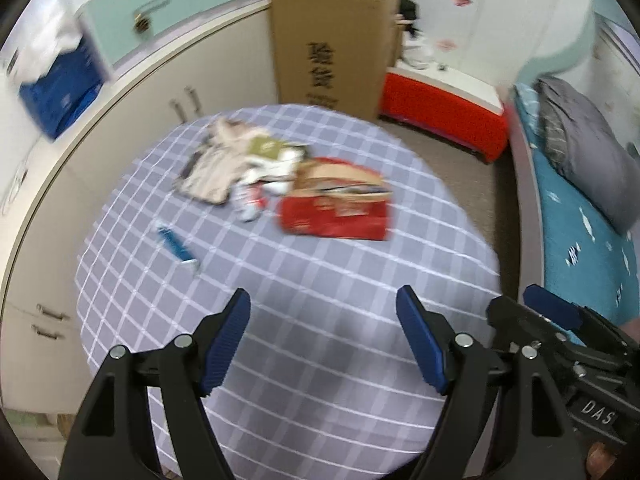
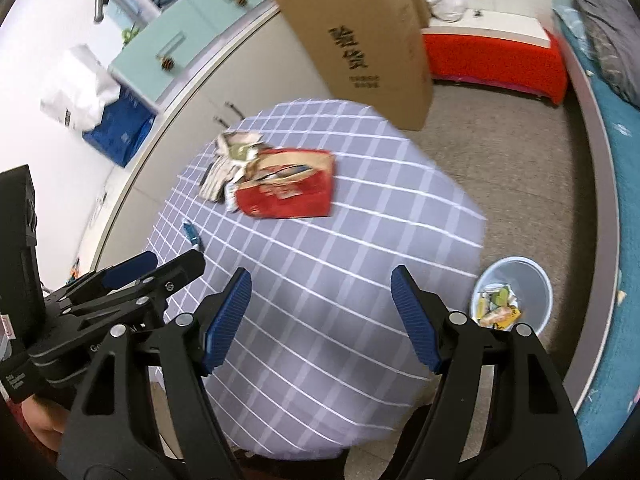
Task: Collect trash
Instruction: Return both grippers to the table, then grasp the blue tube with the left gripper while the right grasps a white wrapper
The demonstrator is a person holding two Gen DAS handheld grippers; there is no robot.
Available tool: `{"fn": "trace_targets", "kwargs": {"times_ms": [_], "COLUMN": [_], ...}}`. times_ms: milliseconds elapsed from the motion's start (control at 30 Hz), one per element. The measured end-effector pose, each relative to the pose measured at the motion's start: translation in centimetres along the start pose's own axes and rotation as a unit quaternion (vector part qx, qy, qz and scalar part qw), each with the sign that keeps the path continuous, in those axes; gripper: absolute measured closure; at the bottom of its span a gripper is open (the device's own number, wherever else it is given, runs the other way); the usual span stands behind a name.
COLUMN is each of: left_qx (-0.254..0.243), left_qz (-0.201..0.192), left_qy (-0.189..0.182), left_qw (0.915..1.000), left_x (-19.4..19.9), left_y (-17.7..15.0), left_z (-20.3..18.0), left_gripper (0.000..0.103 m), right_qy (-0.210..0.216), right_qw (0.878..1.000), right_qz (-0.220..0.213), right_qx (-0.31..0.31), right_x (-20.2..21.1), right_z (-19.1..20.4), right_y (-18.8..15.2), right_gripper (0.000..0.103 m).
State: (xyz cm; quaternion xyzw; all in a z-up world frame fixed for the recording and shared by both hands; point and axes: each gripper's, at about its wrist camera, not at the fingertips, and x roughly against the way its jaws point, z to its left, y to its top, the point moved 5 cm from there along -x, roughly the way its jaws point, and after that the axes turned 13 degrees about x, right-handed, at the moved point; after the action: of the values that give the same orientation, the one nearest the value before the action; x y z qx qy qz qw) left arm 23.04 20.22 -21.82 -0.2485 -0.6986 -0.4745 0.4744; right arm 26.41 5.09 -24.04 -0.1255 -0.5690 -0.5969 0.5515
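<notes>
On a table under a grey checked cloth [image 1: 320, 272] lies a heap of crumpled wrappers and papers [image 1: 240, 164] next to a torn red carton [image 1: 336, 200]. A small blue wrapper [image 1: 176, 244] lies apart on the left. My left gripper [image 1: 324, 300] hangs open over the near part of the table, with nothing between its fingers. My right gripper [image 2: 322, 276] is open too and holds nothing; the carton [image 2: 288, 192], the papers [image 2: 228, 160] and the blue wrapper [image 2: 192, 234] lie beyond it. A pale blue bin [image 2: 512, 292] holding several wrappers stands on the floor to the right.
A tall cardboard box [image 1: 332, 44] stands behind the table, with a red chest [image 1: 444, 108] beside it. White cabinets [image 1: 132, 128] run along the left. A bed with a teal cover [image 1: 584, 232] fills the right side. Carpet [image 2: 500, 168] lies between table and bed.
</notes>
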Motion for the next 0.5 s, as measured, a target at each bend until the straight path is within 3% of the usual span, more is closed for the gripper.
{"fn": "trace_targets", "kwargs": {"times_ms": [233, 500], "left_qx": [0.051, 0.074], "left_qz": [0.027, 0.071], "left_qy": [0.005, -0.012], "left_qw": [0.9983, 0.9947], "left_x": [-3.5, -9.2], "left_y": [4.6, 7.7], "left_z": [9.6, 15.4], "left_gripper": [0.029, 0.030], "right_qy": [-0.014, -0.035], "right_qw": [1.000, 0.999], "right_qz": [0.013, 0.035], "right_qx": [0.010, 0.023], "right_x": [-5.0, -10.9], "right_z": [5.6, 9.8], "right_y": [2.6, 4.7], "right_gripper": [0.031, 0.032]}}
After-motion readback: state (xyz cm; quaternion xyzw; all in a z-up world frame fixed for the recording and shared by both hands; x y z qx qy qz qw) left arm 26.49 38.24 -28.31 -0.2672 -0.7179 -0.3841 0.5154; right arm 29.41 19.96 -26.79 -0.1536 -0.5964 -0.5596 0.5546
